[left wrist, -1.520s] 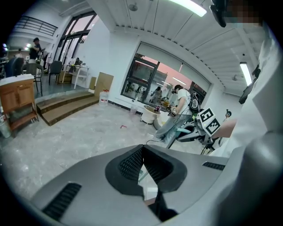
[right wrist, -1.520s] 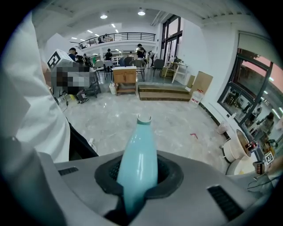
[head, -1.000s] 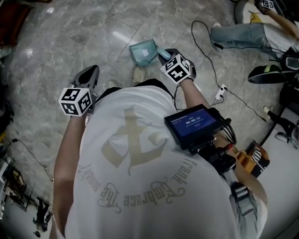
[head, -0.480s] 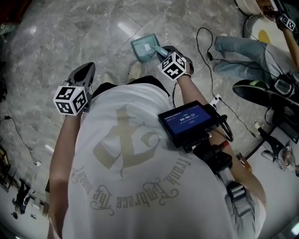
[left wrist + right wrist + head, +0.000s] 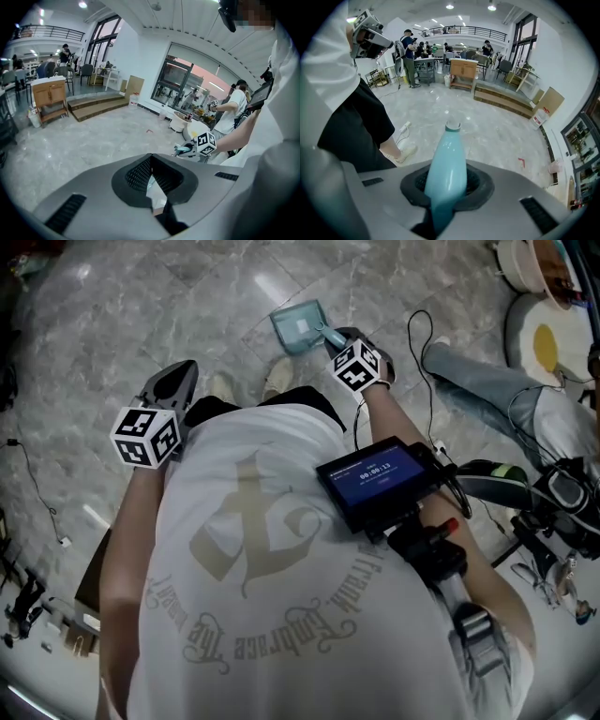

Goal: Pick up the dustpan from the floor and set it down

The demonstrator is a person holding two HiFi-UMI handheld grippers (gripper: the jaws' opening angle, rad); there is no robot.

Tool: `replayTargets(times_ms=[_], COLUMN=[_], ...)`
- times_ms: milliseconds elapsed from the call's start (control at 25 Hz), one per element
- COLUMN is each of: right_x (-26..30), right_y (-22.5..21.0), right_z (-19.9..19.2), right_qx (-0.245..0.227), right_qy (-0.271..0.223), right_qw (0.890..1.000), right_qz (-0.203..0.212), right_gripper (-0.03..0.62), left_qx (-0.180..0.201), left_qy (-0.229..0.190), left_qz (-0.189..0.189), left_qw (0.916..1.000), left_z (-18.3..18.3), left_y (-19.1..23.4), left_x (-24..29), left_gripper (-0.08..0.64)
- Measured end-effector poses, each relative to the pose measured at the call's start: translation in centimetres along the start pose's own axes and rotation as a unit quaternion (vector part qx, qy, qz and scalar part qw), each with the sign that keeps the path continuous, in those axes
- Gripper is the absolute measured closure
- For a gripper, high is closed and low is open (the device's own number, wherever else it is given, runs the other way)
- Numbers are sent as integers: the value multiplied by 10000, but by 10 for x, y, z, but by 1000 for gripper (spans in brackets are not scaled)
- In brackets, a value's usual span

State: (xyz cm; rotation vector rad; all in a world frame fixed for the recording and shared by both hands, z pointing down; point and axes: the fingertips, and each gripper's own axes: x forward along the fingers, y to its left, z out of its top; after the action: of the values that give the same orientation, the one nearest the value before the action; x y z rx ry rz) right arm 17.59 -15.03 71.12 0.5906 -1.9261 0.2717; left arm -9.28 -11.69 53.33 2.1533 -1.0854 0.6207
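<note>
The teal dustpan hangs over the marble floor, in front of the person's feet. My right gripper is shut on its handle, which runs away from the pan toward the marker cube. In the right gripper view the teal handle stands up between the dark pads, pressed on both sides; the pan itself is hidden there. My left gripper is held out at the left with its jaws together and nothing in them. In the left gripper view the pads meet.
The wearer's pale shoes stand just below the dustpan. A black cable loops over the floor at the right, beside a seated person's legs. A screen hangs at the wearer's chest. Wooden steps lie farther off.
The right gripper keeps its hold on the handle and has rolled and sunk a little with the dustpan. The left gripper has shifted sideways, still shut and holding nothing.
</note>
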Motion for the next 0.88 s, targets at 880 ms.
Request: replayTargets(times_ms=[880], right_x=[7], right_y=[46], right_z=[-45], right_qx=[378], right_qy=[405], right_qw=[9981], right_qz=[252], right_gripper=[467], left_qx=[28], left_qy=[154], left_qz=[-203], left_qw=[9997], left_z=[7], left_y=[-5], left_x=[9], left_gripper=[548])
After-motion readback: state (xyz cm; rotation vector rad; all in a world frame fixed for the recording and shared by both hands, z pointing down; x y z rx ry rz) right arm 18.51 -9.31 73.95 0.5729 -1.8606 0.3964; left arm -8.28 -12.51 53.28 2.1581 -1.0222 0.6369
